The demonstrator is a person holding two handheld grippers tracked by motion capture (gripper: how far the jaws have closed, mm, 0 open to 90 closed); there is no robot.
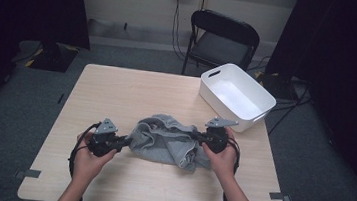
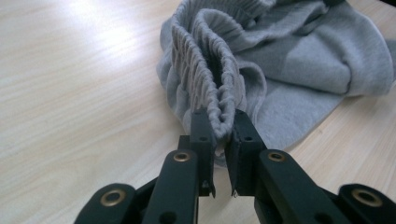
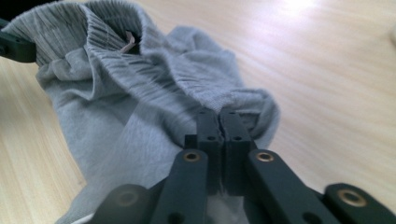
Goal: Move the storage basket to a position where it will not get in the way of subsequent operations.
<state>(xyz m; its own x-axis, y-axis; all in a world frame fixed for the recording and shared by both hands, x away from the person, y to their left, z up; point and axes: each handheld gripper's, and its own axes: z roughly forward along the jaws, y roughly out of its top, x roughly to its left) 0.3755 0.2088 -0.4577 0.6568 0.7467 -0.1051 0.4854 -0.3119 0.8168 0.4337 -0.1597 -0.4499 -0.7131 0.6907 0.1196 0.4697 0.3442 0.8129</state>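
Lying in a crumpled heap on the near half of the wooden table (image 1: 117,89), a grey garment (image 1: 167,142) with a ribbed elastic waistband sits stretched between the two grippers. The left gripper (image 1: 122,143) comes in from the left and its jaws are nearly closed, pinching the folded waistband (image 2: 212,84) between the pads (image 2: 201,128), with the gathered elastic rising out of them in the left gripper view. The right gripper (image 1: 197,138) comes in from the right; in its own view the jaws are pressed together with almost no gap, and a bunched edge of the grey cloth (image 3: 243,102) is clamped at their tips. A person's hands (image 1: 91,157) hold both tools, forearms coming in from the near edge.

Beyond the garment, at the far right corner of the table, stands a white plastic bin (image 1: 219,79) with a handle slot cut in its wall. Its inside is bare white; no cloth is in it. The bin and the garment are apart, though the right gripper's grey plate sits near the bin's near corner.

Behind the table, a black folding chair (image 1: 223,37) stands against the wall.
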